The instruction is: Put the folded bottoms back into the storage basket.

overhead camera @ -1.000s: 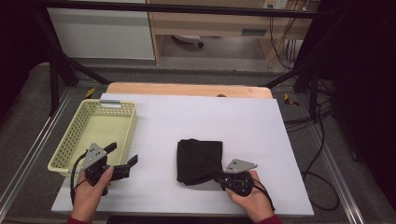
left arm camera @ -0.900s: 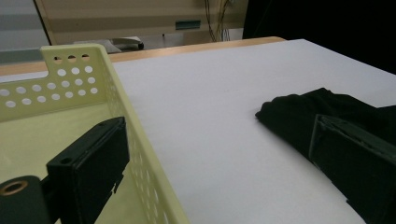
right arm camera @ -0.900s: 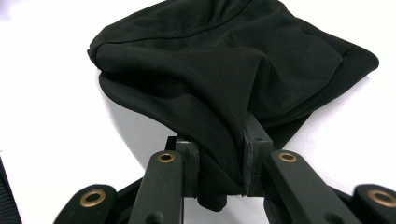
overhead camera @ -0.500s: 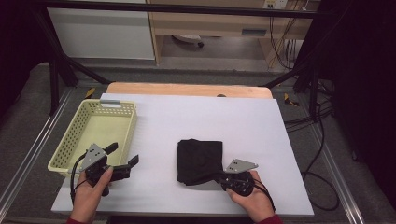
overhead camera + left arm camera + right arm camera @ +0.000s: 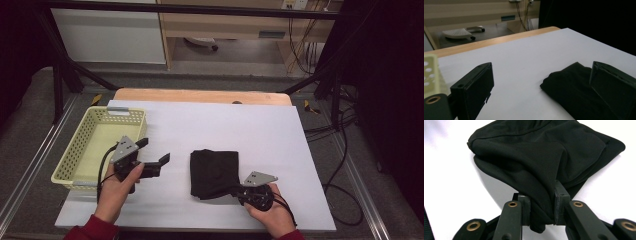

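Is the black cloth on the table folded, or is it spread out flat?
Folded. The black cloth lies as a compact, layered rectangle on the white table, and stacked edges show where the right hand-held gripper pinches its near corner.

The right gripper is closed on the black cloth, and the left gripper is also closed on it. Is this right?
Not quite. The right gripper is closed on the black cloth, but the left gripper is open and holds nothing; the left gripper view shows its jaws wide apart, short of the cloth.

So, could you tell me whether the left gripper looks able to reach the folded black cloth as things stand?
Probably yes: the left gripper has open, empty jaws, with bare white table between it and the folded black cloth, which the right gripper clamps at one corner.
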`<action>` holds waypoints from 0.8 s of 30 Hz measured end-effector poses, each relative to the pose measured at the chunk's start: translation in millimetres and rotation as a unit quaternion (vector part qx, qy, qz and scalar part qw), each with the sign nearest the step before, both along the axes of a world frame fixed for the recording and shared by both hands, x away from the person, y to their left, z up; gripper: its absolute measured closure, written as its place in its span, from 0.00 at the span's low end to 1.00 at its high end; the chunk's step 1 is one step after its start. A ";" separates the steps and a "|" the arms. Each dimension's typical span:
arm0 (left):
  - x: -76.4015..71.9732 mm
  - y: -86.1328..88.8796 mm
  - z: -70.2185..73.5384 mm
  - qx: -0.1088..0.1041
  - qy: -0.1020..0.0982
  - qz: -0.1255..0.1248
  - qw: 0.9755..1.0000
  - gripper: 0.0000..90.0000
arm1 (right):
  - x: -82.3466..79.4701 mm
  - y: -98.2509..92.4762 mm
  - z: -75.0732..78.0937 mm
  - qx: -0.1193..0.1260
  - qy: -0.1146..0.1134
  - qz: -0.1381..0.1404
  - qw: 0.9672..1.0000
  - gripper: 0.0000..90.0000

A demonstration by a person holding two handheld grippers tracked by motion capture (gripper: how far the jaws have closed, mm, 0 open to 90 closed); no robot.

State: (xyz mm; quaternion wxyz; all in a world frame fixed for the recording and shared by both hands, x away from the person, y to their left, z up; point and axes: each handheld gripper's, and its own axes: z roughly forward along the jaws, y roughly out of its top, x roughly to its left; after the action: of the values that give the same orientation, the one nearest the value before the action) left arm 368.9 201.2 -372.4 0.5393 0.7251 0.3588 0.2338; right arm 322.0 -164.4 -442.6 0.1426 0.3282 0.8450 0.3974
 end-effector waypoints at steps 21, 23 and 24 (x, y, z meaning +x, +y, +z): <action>41.7 -54.2 -25.8 0.049 0.021 0.001 0.999 0.08 | -2.7 1.6 -5.4 -0.013 -0.007 0.001 1.000 0.82; 43.8 -56.4 -27.2 0.046 0.022 -0.001 0.999 0.08 | -3.6 2.2 -5.5 -0.015 -0.008 0.002 1.000 0.82; 44.5 -57.4 -27.6 0.046 0.021 -0.001 0.999 0.08 | -3.4 2.4 -5.9 -0.016 -0.007 0.004 1.000 0.82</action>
State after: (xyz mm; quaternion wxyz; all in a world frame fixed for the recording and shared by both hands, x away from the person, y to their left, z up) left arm 413.4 143.8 -400.1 0.4977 0.7543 0.3585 0.2341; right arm 318.6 -162.0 -448.4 0.1517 0.3199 0.8515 0.3867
